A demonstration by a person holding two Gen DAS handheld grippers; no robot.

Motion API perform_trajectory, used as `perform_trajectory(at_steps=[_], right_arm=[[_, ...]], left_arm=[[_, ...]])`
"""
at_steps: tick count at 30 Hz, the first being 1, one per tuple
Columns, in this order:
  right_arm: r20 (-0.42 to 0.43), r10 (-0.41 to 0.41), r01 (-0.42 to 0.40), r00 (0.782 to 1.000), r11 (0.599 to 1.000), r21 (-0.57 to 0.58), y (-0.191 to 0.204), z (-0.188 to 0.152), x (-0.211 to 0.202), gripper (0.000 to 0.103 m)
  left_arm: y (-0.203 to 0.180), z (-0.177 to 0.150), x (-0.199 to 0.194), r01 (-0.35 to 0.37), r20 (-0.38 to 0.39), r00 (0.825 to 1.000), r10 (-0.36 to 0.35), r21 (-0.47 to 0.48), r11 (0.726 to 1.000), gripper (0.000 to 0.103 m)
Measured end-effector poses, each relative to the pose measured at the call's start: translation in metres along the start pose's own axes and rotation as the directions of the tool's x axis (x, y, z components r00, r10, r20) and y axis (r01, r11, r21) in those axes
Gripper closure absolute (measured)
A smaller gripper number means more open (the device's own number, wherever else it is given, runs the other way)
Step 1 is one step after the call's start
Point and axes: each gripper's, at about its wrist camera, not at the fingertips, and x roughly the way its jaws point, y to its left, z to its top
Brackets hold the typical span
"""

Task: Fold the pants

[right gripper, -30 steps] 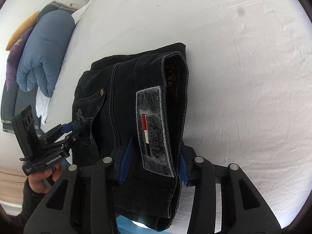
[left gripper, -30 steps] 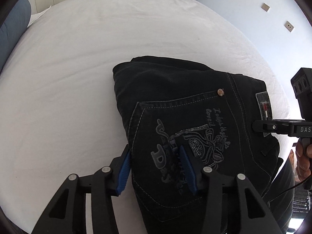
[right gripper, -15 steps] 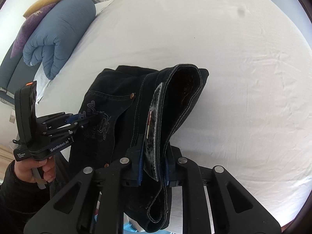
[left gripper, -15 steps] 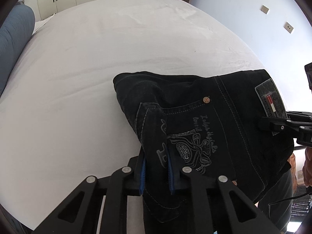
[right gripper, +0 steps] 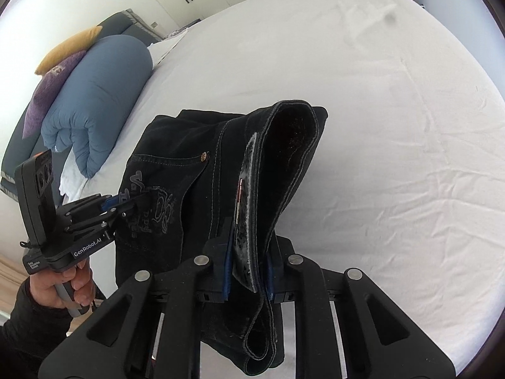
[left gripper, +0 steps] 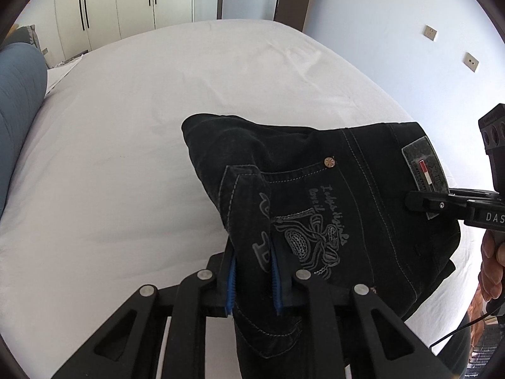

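At your far left, a rolled blue duvet (right gripper: pixel 94 104) lies along the edge of the bed (left gripper: pixel 126 164), with a purple cushion (right gripper: pixel 47 94) and a mustard one (right gripper: pixel 69 52) tucked against it. White wardrobe doors (left gripper: pixel 126 0) stand behind the bed.

Your left gripper (left gripper: pixel 254 276) is closed tight on the black jeans (left gripper: pixel 315 195): its blue pads (left gripper: pixel 232 284) pinch a raised fold of denim at the back pocket, beside the grey embroidered motif (left gripper: pixel 311 246). In the right wrist view you can see that same gripper (right gripper: pixel 126 203) biting the pocket edge, with your left hand (right gripper: pixel 60 287) wrapped round its handle.

The jeans are folded into a thick bundle near the bed's close edge. The near side is held up by both grippers, while the far side rests on the white sheet.

Your right gripper (right gripper: pixel 246 271) is also clamped shut, gripping the waistband right at the grey brand patch (right gripper: pixel 246 202), so the waistband stands on edge and loops open above the pads. In the left wrist view, that gripper (left gripper: pixel 419 202) meets the patch (left gripper: pixel 424 165) from the right.
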Motion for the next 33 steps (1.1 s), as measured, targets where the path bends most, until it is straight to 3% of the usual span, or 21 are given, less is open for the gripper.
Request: perform_trajectory(at_steps=[3,5,6,8,12,15,17,20,22,23,24,25,27,29,31,32,33], right_arm=[[-0.051,-0.008,0.011,0.999,0.998,0.056,-0.037,0.011,0.028,0.087],[-0.079,-0.015,0.022,0.997,0.996,0.089,-0.057,0.008,0.049,0.085],[-0.078,-0.009,0.017,0.997,0.994,0.109,-0.068,0.004,0.055,0.078],[-0.050,0.038,-0.028,0.998,0.984,0.175,-0.091,-0.005,0.058,0.064],[0.018,0.131,-0.131,0.991,0.959,0.252,-0.116,-0.020,0.050,0.051],[0.073,0.081,-0.098,0.994,0.956,0.275,-0.123,-0.026,0.026,0.036],[0.110,0.043,-0.074,0.993,0.951,0.299,-0.123,-0.039,0.004,0.033],[0.167,-0.032,-0.018,0.985,0.957,0.289,-0.115,-0.059,-0.035,0.033],[0.239,-0.096,0.035,0.966,0.969,0.245,-0.095,-0.072,-0.069,0.033],[0.282,-0.117,0.053,0.952,0.973,0.225,-0.082,-0.078,-0.082,0.033],[0.332,-0.145,0.078,0.932,0.975,0.206,-0.069,-0.084,-0.099,0.033],[0.384,-0.178,0.114,0.906,0.976,0.184,-0.055,-0.090,-0.119,0.032],[0.492,-0.218,0.178,0.843,0.976,0.128,-0.025,-0.103,-0.155,0.024],[0.619,-0.238,0.243,0.748,0.967,0.079,0.023,-0.112,-0.182,0.013],[0.735,-0.236,0.292,0.636,0.955,0.054,0.053,-0.130,-0.220,0.003],[0.785,-0.232,0.316,0.574,0.947,0.048,0.066,-0.139,-0.238,0.000],[0.832,-0.219,0.339,0.510,0.940,0.039,0.078,-0.149,-0.256,0.000]], left_arm=[[-0.014,-0.008,0.040,0.003,-0.061,0.998,-0.004,-0.020,1.000,0.083],[-0.013,-0.015,0.053,-0.004,-0.064,0.998,0.002,-0.034,0.999,0.075],[-0.012,-0.018,0.056,-0.003,-0.057,0.998,0.000,-0.048,0.999,0.072],[-0.009,-0.024,0.058,-0.013,-0.046,0.999,0.010,-0.062,0.998,0.056],[-0.004,-0.031,0.051,-0.020,-0.024,1.000,0.018,-0.073,0.997,0.042],[-0.007,-0.051,0.023,-0.035,0.026,0.999,0.037,-0.083,0.996,0.033],[-0.012,-0.059,-0.001,-0.064,0.086,0.994,0.071,-0.078,0.995,0.014],[-0.032,-0.077,-0.053,-0.161,0.243,0.955,0.170,-0.057,0.985,0.000],[-0.045,-0.087,-0.089,-0.239,0.335,0.910,0.244,-0.058,0.969,0.000],[-0.053,-0.095,-0.111,-0.285,0.383,0.878,0.288,-0.066,0.956,0.000],[-0.056,-0.101,-0.131,-0.316,0.429,0.845,0.318,-0.079,0.946,0.000],[-0.066,-0.110,-0.156,-0.353,0.485,0.799,0.355,-0.099,0.930,0.000],[-0.064,-0.098,-0.191,-0.406,0.561,0.715,0.417,-0.152,0.901,0.000],[-0.054,-0.092,-0.244,-0.408,0.611,0.652,0.449,-0.216,0.887,0.000],[-0.058,-0.101,-0.286,-0.356,0.678,0.592,0.436,-0.265,0.896,0.000],[-0.060,-0.107,-0.303,-0.327,0.712,0.571,0.407,-0.258,0.909,0.000],[-0.063,-0.112,-0.319,-0.308,0.737,0.562,0.374,-0.233,0.922,0.000]])
